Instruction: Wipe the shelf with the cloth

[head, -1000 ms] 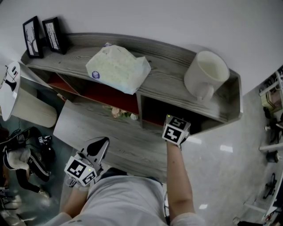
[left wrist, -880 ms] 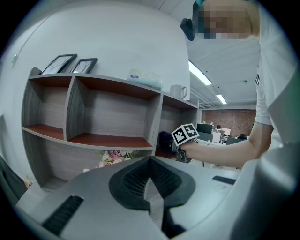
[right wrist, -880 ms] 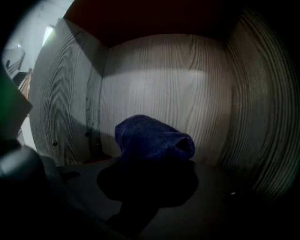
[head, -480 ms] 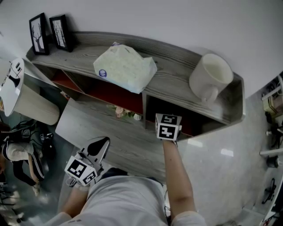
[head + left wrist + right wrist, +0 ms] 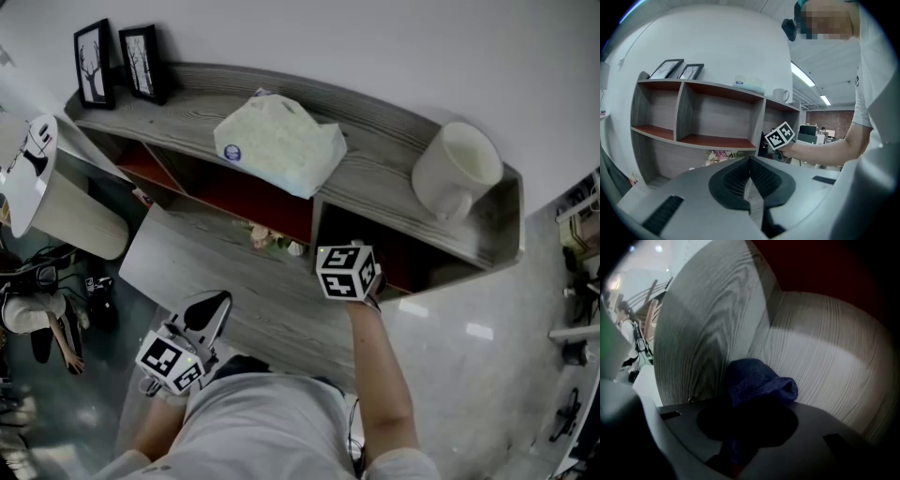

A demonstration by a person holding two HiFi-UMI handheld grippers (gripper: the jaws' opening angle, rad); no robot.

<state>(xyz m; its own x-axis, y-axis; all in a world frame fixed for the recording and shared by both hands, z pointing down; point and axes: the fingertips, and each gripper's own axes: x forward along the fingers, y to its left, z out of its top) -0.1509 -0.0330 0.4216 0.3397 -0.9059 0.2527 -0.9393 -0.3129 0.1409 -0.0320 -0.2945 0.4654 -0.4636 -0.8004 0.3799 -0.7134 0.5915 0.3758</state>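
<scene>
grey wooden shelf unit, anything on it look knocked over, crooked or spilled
Nothing stands out. On top of the grey wooden shelf unit, the two black picture frames and the white mug stand upright, and the white soft tissue pack lies flat, slightly angled. The dark blue cloth is simply bunched up.

The grey wood-grain shelf runs across the top of the head view. On its top board stand two framed pictures at upper left, a white tissue pack mid-frame (lying flat) and a white mug at right.
</scene>
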